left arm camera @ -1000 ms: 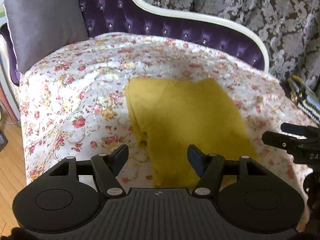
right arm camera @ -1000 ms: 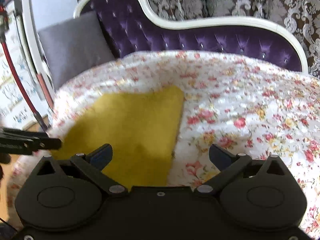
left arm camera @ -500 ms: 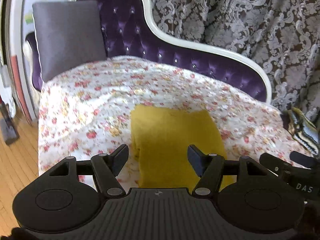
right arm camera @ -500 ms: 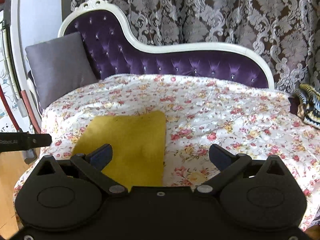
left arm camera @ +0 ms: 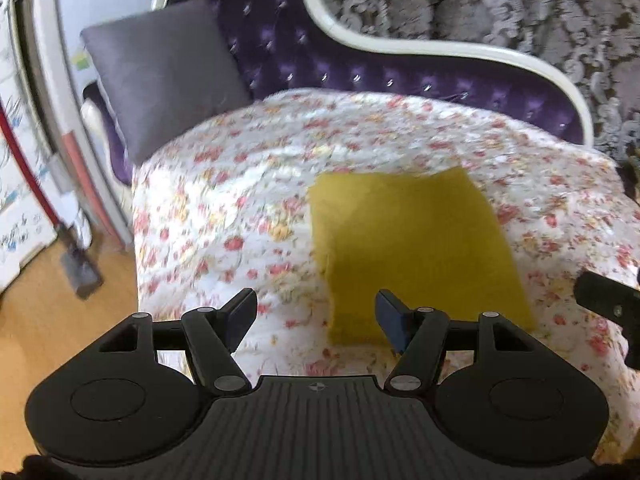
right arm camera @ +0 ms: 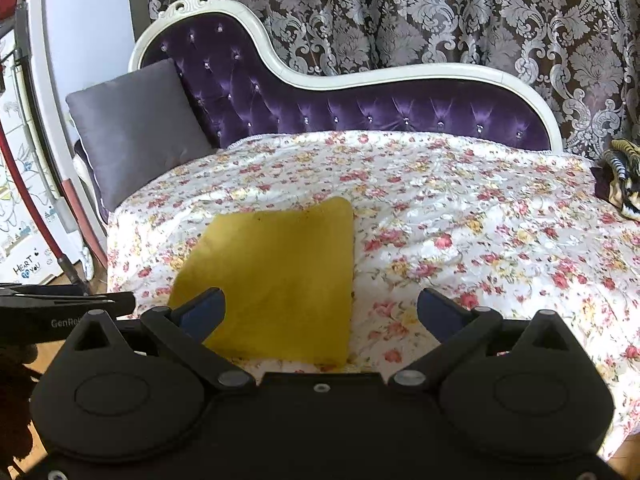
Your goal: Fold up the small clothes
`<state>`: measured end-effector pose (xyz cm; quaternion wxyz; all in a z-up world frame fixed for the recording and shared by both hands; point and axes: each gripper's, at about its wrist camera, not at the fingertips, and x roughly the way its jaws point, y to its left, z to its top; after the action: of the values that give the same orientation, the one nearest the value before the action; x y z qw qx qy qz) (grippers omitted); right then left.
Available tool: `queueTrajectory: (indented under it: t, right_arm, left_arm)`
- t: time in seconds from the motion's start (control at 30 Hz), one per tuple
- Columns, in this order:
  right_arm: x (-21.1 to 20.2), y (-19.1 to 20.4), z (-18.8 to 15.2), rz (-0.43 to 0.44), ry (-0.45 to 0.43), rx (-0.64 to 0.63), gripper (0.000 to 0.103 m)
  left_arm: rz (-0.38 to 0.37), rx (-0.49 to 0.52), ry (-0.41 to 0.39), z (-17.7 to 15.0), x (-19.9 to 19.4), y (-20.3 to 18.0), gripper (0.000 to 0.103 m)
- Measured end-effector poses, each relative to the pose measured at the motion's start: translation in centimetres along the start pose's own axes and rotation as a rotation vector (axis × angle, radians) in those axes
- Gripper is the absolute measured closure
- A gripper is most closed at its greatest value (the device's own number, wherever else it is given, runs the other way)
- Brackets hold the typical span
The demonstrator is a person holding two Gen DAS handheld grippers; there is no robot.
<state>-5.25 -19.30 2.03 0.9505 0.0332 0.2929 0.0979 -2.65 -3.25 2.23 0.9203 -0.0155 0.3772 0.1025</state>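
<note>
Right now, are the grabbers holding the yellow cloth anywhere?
No. The left gripper and right gripper are both open and empty. The yellow cloth lies folded on the flowery blanket.

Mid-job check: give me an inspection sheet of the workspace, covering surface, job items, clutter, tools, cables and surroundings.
Surface: floral bedspread over a purple tufted chaise, mildly rumpled.
Job's things: yellow garment lies folded in a flat rectangle near the front edge.
Clutter: striped dark-and-yellow fabric at the bedspread's far right end; grey cushion propped at the left end.
Tools: left tool open, empty, above the garment; right tool open, empty, clear of the cloth.
Cables: nothing seen.
Surroundings: patterned curtain behind; wooden floor on the left; red-handled floor tool standing there.
</note>
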Motion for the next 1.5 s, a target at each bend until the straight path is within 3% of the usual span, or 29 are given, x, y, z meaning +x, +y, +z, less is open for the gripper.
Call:
queueTrajectory:
  t: [0.23,0.47,0.6,0.8,1.5]
  right_arm:
    - [0.1,-0.3,-0.7,0.006,0.031,0.023,0.001]
    - [0.2,-0.5,-0.9,0.009,0.041,0.039,0.001]
    - [0.3,-0.7,-1.0,0.009,0.048,0.048,0.001]
    - [0.3,-0.7,-1.1,0.012,0.054,0.048,0.001]
    - [0.5,-0.4,-1.2,0.031,0.063,0.027,0.001]
  left_arm:
    - [-0.034,-0.095,0.082,-0.6,0.5,1.2,0.040]
    - [-0.057,-0.040,0.167,-1.5,1.2,0.1,0.041]
    - [-0.044,0.043,0.144,-2.2,1.1,-0.8,0.041]
    - [-0.041,0.068,0.149,-2.5,1.1,-1.3,0.041]
    - [-0.022,0.049,0.111,-2.4,0.4,-0.6,0.041]
